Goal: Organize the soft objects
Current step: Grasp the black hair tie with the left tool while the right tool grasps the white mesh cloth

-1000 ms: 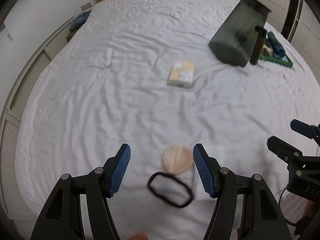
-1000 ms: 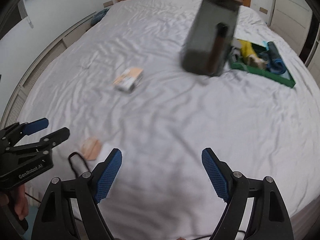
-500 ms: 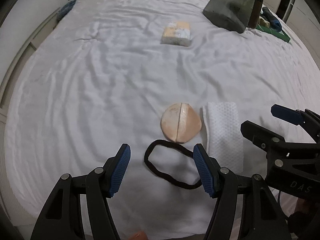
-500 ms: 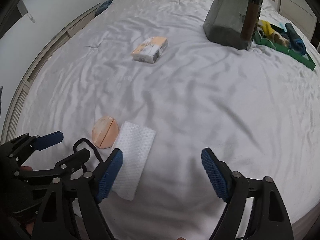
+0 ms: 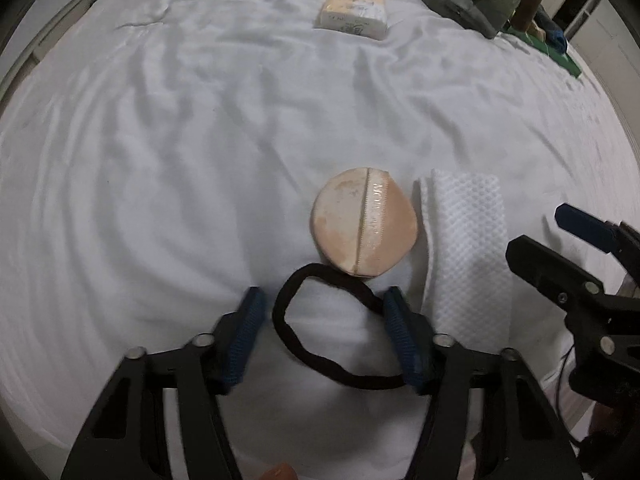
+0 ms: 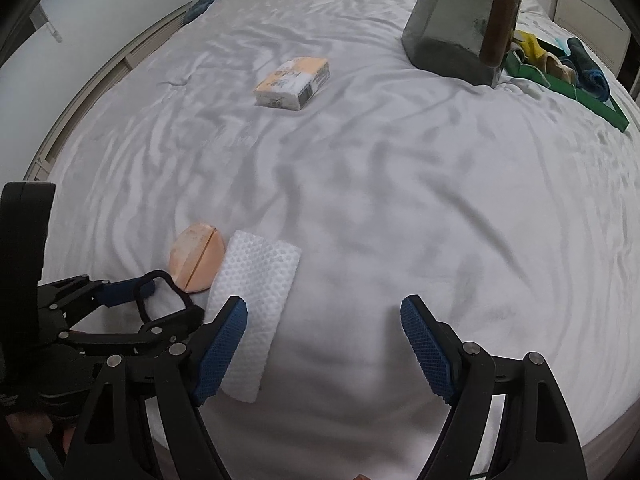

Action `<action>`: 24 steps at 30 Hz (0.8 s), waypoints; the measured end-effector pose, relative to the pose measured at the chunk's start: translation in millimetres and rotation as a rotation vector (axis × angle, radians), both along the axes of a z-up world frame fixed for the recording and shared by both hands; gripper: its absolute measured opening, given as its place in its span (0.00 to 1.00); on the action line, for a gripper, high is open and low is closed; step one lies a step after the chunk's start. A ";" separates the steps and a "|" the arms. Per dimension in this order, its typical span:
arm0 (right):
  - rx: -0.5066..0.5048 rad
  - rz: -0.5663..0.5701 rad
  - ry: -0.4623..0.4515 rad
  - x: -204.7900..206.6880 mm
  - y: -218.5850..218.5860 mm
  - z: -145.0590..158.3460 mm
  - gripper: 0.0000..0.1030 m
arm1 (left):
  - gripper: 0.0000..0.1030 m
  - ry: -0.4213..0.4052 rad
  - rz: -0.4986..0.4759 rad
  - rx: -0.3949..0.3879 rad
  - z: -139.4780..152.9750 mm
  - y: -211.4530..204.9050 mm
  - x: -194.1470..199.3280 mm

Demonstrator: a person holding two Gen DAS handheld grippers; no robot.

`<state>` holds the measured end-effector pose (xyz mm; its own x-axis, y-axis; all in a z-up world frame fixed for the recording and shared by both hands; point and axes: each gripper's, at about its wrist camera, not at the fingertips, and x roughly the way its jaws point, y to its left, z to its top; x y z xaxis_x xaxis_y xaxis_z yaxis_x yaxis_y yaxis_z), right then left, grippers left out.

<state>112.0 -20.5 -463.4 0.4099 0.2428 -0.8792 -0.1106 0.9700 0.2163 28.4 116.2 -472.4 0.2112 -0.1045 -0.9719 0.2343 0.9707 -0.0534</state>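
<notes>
A black hair band lies on the white bed sheet near its front edge. My left gripper is open and low over it, one finger on each side of the loop. A round peach powder puff lies just beyond the band, touching it. A folded white waffle cloth lies to its right. In the right wrist view the puff, cloth and band show at the lower left. My right gripper is open and empty, above the sheet right of the cloth.
A tissue pack lies mid-bed. A dark grey bin with a brown handle stands at the back right, with a green tray of cloths beside it. A wall and radiator grille run along the left.
Both grippers have moved forward and down toward the bed. My left gripper now straddles the hair band, which earlier lay ahead of its fingertips. The right gripper has come closer to the white cloth.
</notes>
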 end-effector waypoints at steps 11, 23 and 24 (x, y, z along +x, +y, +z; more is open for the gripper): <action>0.046 0.010 0.016 5.2 19.2 -5.6 0.76 | 0.22 -0.002 -0.005 0.071 4.3 37.0 -1.6; 0.006 0.042 0.058 15.0 41.8 -30.2 0.42 | 0.19 0.011 -0.007 0.038 3.5 50.3 1.3; 0.010 0.055 0.069 15.7 43.9 -33.0 0.33 | 0.17 0.022 0.002 0.018 2.8 48.8 2.8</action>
